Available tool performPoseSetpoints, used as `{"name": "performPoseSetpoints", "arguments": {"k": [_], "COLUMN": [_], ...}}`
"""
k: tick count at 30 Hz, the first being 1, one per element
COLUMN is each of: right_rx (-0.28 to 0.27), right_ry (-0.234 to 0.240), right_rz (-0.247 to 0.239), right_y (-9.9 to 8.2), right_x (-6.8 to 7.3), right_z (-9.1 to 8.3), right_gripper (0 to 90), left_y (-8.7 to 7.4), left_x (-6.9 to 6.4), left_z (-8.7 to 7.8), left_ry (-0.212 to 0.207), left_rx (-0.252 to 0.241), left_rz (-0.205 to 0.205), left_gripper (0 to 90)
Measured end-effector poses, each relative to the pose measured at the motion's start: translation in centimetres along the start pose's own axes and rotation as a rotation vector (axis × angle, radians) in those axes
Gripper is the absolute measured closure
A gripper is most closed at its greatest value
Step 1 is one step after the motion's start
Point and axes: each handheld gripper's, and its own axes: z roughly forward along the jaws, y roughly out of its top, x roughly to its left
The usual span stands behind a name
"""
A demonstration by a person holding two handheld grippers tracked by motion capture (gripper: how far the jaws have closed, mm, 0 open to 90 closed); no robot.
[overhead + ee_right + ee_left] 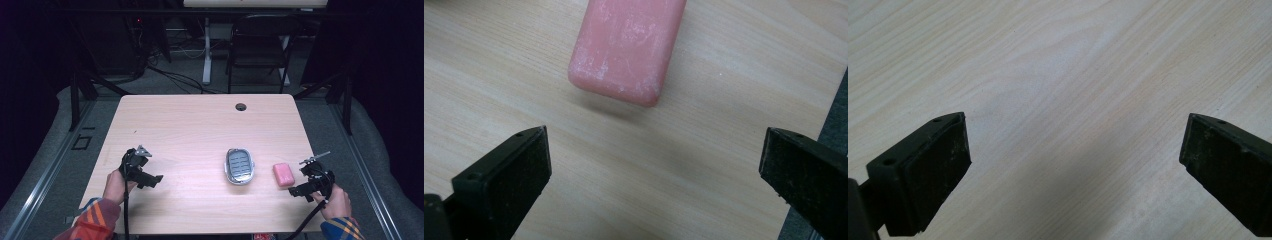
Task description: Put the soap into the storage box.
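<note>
Soap (628, 47) laid flat on table (190, 125), beside dish (239, 166) | right gripper (654, 160) held wide open just short of it, nothing gripped | left gripper (1075, 155) wide open, nothing gripped

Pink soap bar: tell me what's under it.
The pink soap bar lies flat on the bare wooden table, casting a thin shadow along its near edge. The wood directly beneath it is covered.
</note>
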Motion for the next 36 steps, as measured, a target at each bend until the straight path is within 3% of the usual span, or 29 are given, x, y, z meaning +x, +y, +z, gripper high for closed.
{"name": "performPoseSetpoints", "arguments": {"k": [7, 13, 29, 32, 36], "right_rx": [0.034, 0.067, 0.055, 0.031, 0.05], "right_ry": [-0.014, 0.003, 0.043, 0.05, 0.042], "right_rz": [0.013, 0.023, 0.029, 0.045, 0.015], "right_y": [0.2, 0.6, 1.3, 1.4, 2.3], "right_x": [0.1, 0.2, 0.7, 1.0, 1.4], "right_z": [0.1, 0.1, -0.7, -0.6, -0.7], "right_gripper": [2.6, 2.0, 1.7, 1.7, 3.5], "left_y": [0.1, 0.1, 0.1, 0.1, 0.1], "left_x": [-0.1, -0.1, -0.1, -0.1, -0.2], "left_z": [0.1, 0.1, 0.1, 0.1, 0.2], "left_ry": [-0.008, -0.009, -0.011, -0.013, -0.018], "left_rx": [0.006, 0.006, 0.008, 0.01, 0.011], "left_rz": [0.01, 0.013, 0.017, 0.02, 0.02], "left_gripper": [0.0, 0.0, 0.0, 0.0, 0.0]}}
